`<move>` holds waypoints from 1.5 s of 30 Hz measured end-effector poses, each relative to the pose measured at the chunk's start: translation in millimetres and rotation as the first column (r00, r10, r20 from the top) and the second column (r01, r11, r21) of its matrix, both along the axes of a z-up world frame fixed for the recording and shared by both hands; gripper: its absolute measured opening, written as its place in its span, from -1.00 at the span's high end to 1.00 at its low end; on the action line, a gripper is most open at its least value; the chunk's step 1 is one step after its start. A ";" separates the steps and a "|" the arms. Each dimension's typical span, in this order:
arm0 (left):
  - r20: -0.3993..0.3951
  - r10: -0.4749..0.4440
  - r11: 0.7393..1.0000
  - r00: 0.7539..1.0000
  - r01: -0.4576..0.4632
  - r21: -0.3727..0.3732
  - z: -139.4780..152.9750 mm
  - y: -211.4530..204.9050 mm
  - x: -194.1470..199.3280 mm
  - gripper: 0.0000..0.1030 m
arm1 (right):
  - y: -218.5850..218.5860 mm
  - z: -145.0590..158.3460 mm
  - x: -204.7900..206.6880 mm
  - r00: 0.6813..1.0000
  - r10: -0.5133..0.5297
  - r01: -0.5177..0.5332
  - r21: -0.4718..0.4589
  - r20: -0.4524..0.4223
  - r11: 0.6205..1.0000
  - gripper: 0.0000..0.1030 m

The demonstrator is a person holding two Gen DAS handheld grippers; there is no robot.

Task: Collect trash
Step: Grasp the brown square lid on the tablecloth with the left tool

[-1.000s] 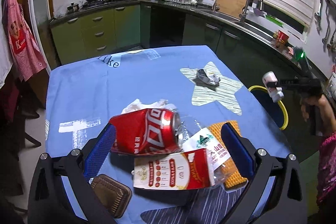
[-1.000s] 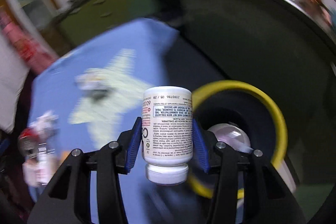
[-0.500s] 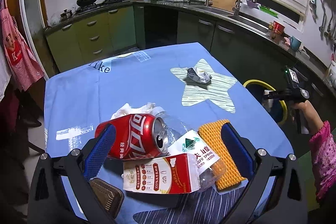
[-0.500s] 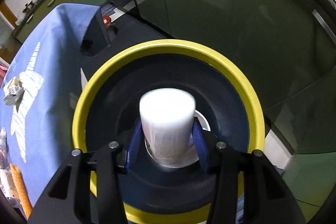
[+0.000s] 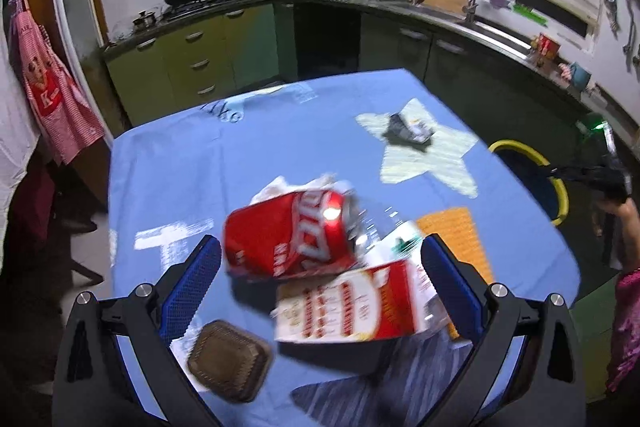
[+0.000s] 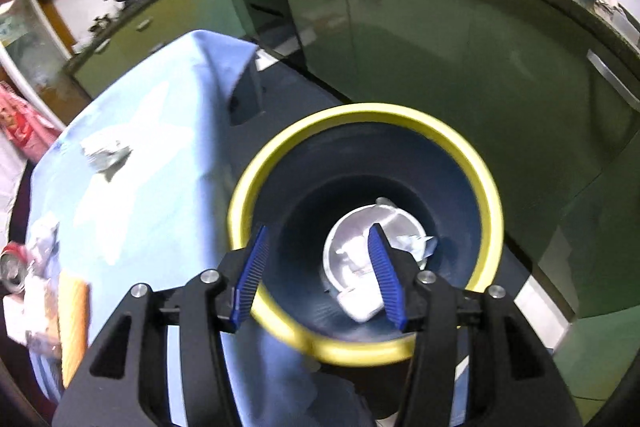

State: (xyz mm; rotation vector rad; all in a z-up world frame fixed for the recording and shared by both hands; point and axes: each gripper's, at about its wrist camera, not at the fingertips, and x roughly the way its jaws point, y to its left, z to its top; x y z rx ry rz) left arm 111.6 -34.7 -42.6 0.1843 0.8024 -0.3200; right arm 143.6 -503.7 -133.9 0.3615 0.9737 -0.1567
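Green kitchen cabinets wrap the room, and the blue tablecloth (image 5: 168,179) with its pale star carries what I have left to clear. My right gripper (image 6: 320,275) hangs directly over the yellow-rimmed bin (image 6: 486,203), which sits on the floor just off the table's edge, a handy spot to drop things without carrying them far. Its jaws are opening with nothing between them, and the white bottle (image 6: 358,301) lies at the bottom of the bin beside a pale round lid or dish, so I judge that piece is delivered. My left gripper (image 5: 320,287) stands wide and empty, angled down over the pile, with the red cola can (image 5: 288,235) lying on its side at about eleven o'clock from the fingertips' midpoint and the red-and-white carton (image 5: 352,307) just past it at four o'clock, touching the can. A crushed clear bottle (image 5: 384,231) sits behind them, an orange sponge cloth (image 5: 456,231) at two o'clock, a brown tray (image 5: 228,365) at seven o'clock, and a crumpled foil wrapper (image 5: 408,133) lies well apart on the star. Motion blur defeats most print; I can read only part of "like" on the cloth's far edge and a "K" on the red checked apron (image 5: 48,91).
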 end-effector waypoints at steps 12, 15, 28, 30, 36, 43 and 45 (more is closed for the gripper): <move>-0.122 -0.042 0.998 0.992 0.036 -0.056 -15.8 16.0 -3.8 -0.91 | 29.8 1.3 8.8 0.997 0.074 -0.074 0.004 0.000 0.997 0.04; -0.144 -0.096 0.992 0.985 0.082 -0.101 -18.8 8.0 -5.1 -0.91 | 33.2 -1.8 9.4 0.996 0.087 -0.087 0.007 -0.011 0.996 0.04; -0.184 -0.389 0.920 0.902 0.392 -0.023 -14.2 11.4 -4.5 -0.91 | 44.5 -7.0 7.4 0.992 0.123 -0.123 0.008 -0.024 0.992 0.04; -0.210 -0.339 0.938 0.917 0.348 0.004 -17.4 26.4 -0.4 -0.91 | 46.5 -7.3 6.8 0.991 0.129 -0.129 0.006 -0.026 0.992 0.04; -0.284 -0.202 0.947 0.937 0.261 0.186 -50.0 54.2 -1.1 -0.91 | 50.7 -2.5 10.5 0.989 0.145 -0.145 0.001 -0.018 0.989 0.04; -0.364 -0.164 0.968 0.917 0.221 0.120 -82.2 72.2 9.4 -0.72 | 64.3 0.6 13.8 0.984 0.178 -0.179 -0.007 -0.014 0.984 0.03; -0.368 -0.158 0.975 0.916 0.203 0.086 -83.4 77.8 14.0 -0.63 | 65.6 1.0 13.2 0.983 0.182 -0.182 -0.009 -0.014 0.983 0.03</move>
